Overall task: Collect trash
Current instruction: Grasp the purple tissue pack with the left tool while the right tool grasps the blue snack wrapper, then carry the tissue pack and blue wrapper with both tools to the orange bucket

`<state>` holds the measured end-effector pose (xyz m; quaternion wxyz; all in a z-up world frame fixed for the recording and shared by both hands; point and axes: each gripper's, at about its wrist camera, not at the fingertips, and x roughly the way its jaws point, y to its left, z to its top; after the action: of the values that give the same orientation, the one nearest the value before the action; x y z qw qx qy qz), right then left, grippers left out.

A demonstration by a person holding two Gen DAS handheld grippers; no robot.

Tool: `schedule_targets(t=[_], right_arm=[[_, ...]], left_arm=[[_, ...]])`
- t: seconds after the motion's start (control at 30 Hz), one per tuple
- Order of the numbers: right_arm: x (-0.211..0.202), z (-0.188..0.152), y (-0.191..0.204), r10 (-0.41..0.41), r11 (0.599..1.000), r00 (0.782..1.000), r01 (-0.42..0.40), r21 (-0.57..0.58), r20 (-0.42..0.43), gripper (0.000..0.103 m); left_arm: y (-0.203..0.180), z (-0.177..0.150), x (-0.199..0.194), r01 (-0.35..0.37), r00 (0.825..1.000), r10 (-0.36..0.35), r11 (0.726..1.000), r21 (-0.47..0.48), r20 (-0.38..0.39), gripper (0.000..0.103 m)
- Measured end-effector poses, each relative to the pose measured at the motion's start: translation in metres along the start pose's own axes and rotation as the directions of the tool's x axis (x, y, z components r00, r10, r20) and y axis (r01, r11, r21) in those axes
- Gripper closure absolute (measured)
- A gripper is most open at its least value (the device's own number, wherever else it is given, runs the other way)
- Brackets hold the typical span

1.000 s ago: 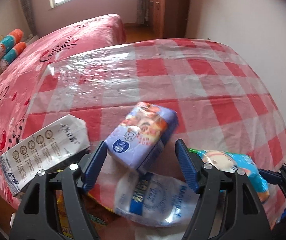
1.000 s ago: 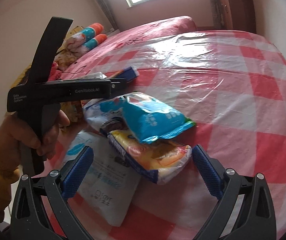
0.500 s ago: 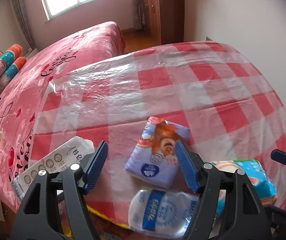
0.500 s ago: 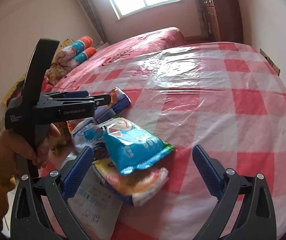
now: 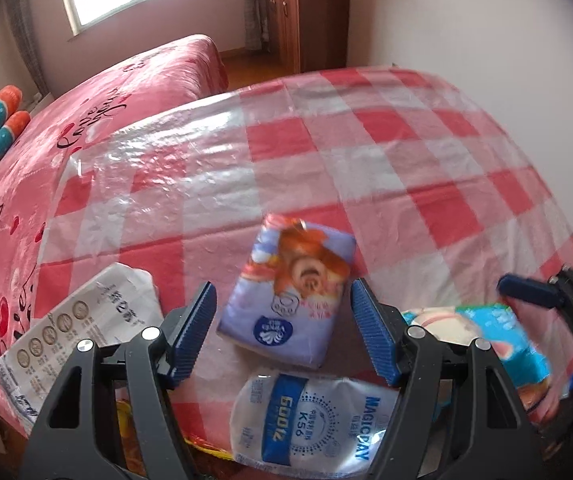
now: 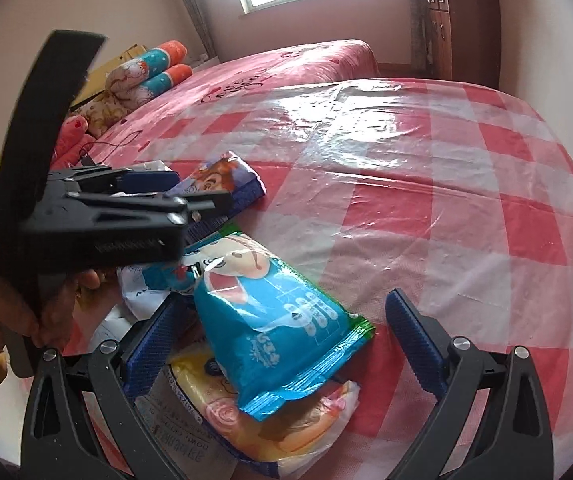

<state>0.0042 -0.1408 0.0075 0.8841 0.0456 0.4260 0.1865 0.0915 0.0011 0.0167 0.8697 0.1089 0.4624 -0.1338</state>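
A purple snack packet (image 5: 294,296) lies on the checked table, between and just beyond my open left gripper (image 5: 284,336); it also shows in the right wrist view (image 6: 222,184). A white-and-blue pouch (image 5: 310,420) lies below the left gripper. A white paper wrapper (image 5: 82,328) lies at the table's left edge. A blue-green packet (image 6: 274,324) rests on a yellow-orange wrapper (image 6: 286,432), between the fingers of my open right gripper (image 6: 290,348). The blue packet also shows at the right of the left wrist view (image 5: 502,340).
The round table carries a red-and-white checked cloth (image 5: 366,152) under clear plastic. A pink bed (image 5: 98,92) stands beyond it on the left. A wooden cabinet (image 5: 306,8) stands at the back. The left gripper's body and the hand (image 6: 46,216) cross the right wrist view.
Both grippers pulled back and up from the pile, then the left came a little closer again. The purple packet now lies flat further out. Both stay open.
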Motion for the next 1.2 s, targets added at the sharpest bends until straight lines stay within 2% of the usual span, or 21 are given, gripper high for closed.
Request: schedule_targets(t=[0.1, 0.13, 0.2, 0.37, 0.6, 0.87, 1.2], right_arm=[[0.001, 0.000, 0.001, -0.008, 1.000, 1.000, 0.008, -0.006, 0.000, 0.007], [0.001, 0.000, 0.003, -0.012, 1.000, 1.000, 0.012, -0.012, 0.000, 0.013], [0.001, -0.001, 0.006, -0.029, 0.999, 1.000, 0.029, -0.026, 0.005, 0.026], [0.003, 0.000, 0.003, -0.011, 1.000, 1.000, 0.011, -0.012, 0.011, 0.036], [-0.003, -0.003, 0.000, 0.019, 1.000, 0.999, -0.019, 0.004, 0.030, 0.046], [-0.011, -0.003, -0.011, 0.048, 0.997, 0.996, -0.052, 0.055, 0.075, 0.049], [-0.026, -0.005, -0.019, 0.054, 0.993, 0.986, -0.070, 0.099, 0.156, 0.049]], left_arm=[[0.004, -0.001, 0.008, 0.002, 1.000, -0.002, 0.999, -0.032, -0.008, 0.033], [0.006, 0.000, 0.010, 0.005, 1.000, -0.006, 0.999, -0.047, -0.007, 0.035], [0.006, 0.001, 0.011, 0.012, 1.000, -0.012, 0.998, -0.057, 0.000, 0.044], [0.001, 0.001, 0.010, -0.013, 1.000, 0.013, 0.998, -0.053, 0.013, 0.048], [0.007, -0.002, -0.005, -0.011, 0.998, 0.017, 0.994, -0.109, 0.053, 0.049], [0.017, -0.009, -0.045, 0.029, 0.991, -0.008, 0.987, -0.156, 0.134, 0.049], [0.032, -0.047, -0.089, 0.081, 0.981, -0.039, 0.972, -0.221, 0.188, 0.049]])
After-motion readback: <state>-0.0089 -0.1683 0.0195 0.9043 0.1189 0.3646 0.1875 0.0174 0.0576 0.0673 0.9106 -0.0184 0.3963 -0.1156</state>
